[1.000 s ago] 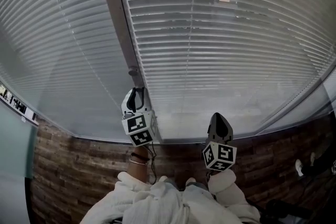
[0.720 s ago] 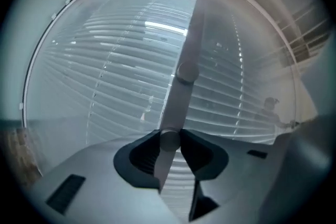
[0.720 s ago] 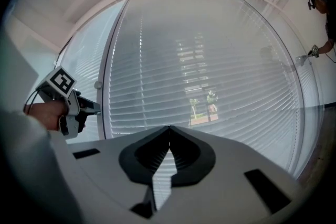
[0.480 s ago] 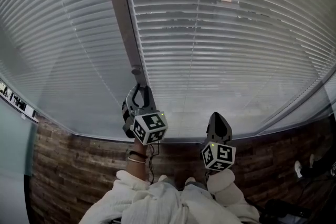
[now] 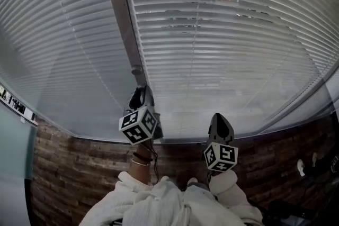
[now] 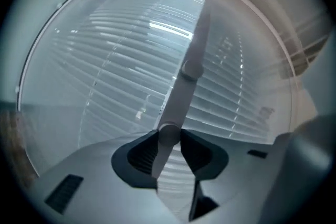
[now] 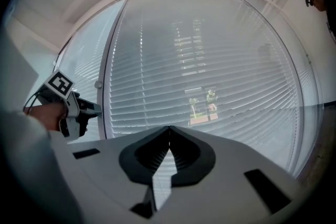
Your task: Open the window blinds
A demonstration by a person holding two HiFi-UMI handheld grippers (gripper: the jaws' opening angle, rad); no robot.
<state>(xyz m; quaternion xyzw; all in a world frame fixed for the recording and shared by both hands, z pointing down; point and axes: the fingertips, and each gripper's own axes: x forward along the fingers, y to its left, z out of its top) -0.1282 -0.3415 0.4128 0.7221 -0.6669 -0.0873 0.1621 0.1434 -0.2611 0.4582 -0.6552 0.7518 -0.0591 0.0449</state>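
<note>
Window blinds [image 5: 212,50], tilt wand [image 6: 181,97] pinched by left gripper [image 6: 169,136] beside mullion [image 5: 121,13], right gripper [image 7: 169,131] closed

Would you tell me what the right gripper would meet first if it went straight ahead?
Probably the window blind slats facing the right gripper; nothing shows in between, though depth is unclear.

The person wears fleecy white sleeves [image 5: 230,188] and wrist bracelets [image 5: 140,160].

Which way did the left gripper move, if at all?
Yes. The left gripper rolled around the wand it grips, but stayed put beside the window frame.
</note>
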